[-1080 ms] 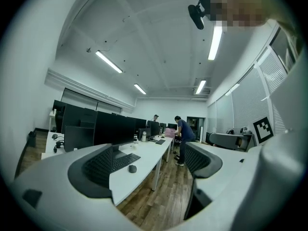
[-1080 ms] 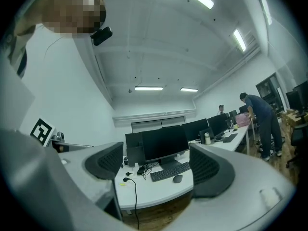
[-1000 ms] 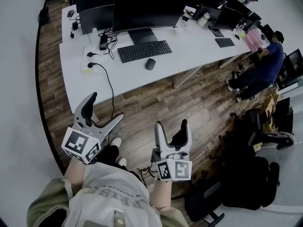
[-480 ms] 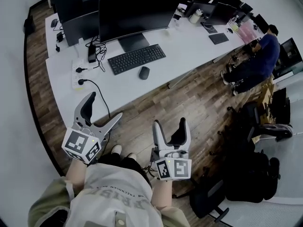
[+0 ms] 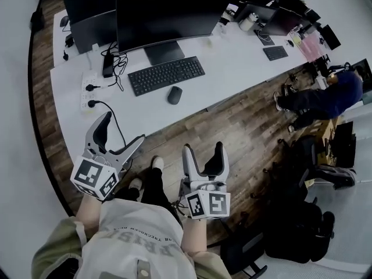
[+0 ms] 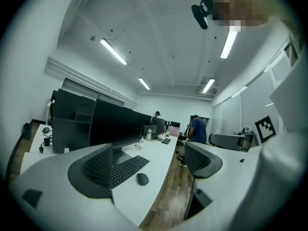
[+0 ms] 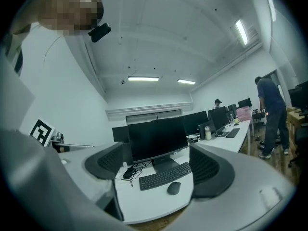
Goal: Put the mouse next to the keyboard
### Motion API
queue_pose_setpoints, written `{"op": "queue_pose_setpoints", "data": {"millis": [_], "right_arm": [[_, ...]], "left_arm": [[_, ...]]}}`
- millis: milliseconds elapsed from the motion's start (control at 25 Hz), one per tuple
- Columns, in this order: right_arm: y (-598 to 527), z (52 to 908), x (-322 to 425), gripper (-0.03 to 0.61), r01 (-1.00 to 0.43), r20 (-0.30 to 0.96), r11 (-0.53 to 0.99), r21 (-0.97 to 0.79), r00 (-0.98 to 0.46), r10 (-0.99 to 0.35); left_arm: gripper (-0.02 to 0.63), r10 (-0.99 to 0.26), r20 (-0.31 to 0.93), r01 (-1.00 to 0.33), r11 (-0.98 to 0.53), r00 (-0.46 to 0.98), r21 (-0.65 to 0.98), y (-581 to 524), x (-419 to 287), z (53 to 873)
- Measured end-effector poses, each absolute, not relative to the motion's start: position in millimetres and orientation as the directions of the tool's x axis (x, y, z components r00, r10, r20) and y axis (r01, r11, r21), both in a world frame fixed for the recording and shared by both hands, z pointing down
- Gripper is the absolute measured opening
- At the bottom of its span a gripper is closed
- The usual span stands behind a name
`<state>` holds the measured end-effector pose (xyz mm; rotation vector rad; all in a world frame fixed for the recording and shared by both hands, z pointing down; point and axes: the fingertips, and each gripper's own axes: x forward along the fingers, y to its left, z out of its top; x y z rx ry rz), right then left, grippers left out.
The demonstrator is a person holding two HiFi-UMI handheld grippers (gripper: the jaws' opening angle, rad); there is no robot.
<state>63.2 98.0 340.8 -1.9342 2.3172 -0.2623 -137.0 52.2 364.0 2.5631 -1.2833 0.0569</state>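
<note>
At the far left of the white desk [image 5: 232, 57] I see a white power strip [image 5: 87, 89]. My left gripper [image 5: 123, 129] hangs over the wood floor [image 5: 250, 127], short of the desk and well apart from everything on it. Its own view shows the jaws spread wide with nothing between them, only the desk beyond.

On the desk, in front of a wide dark monitor [image 5: 168, 13], lies the black keyboard [image 5: 166, 75]. The black mouse [image 5: 174, 95] sits on the bare desktop just in front of the keyboard, toward its right half. There is a small gap between the two, and the mouse is near the desk's front edge. Neither gripper touches it.

My right gripper [image 5: 203, 150] is held over the floor to the right of the left one, pointing toward the desk. Its jaws are likewise parted and empty, and its view frames the keyboard and mouse in the gap between them.

Further right along the desk stand more screens [image 5: 273, 19] and a second keyboard [image 5: 275, 52]. At the far right a person in a blue top [image 5: 343, 89] sits at the desk's end.
</note>
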Motion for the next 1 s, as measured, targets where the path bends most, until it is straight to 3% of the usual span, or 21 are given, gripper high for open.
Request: {"op": "queue_pose_setpoints", "data": {"millis": [520,1000], "right_arm": [[-22.5,371.4,125.6,0.420,-0.918,0.073,0.288,-0.274,-0.318,-0.945],[-100.2,466.0,107.3,0.419,-0.893,0.256,0.278,-0.355,-0.378,-0.890]], "left_arm": [[0.446,-0.854,0.177,-0.869,-0.460,0.489,0.181,-38.8,-69.6,368.0],[0.446,-0.866,0.284,-0.909,-0.370,0.412,0.191,-86.9,-79.0,418.1]]}}
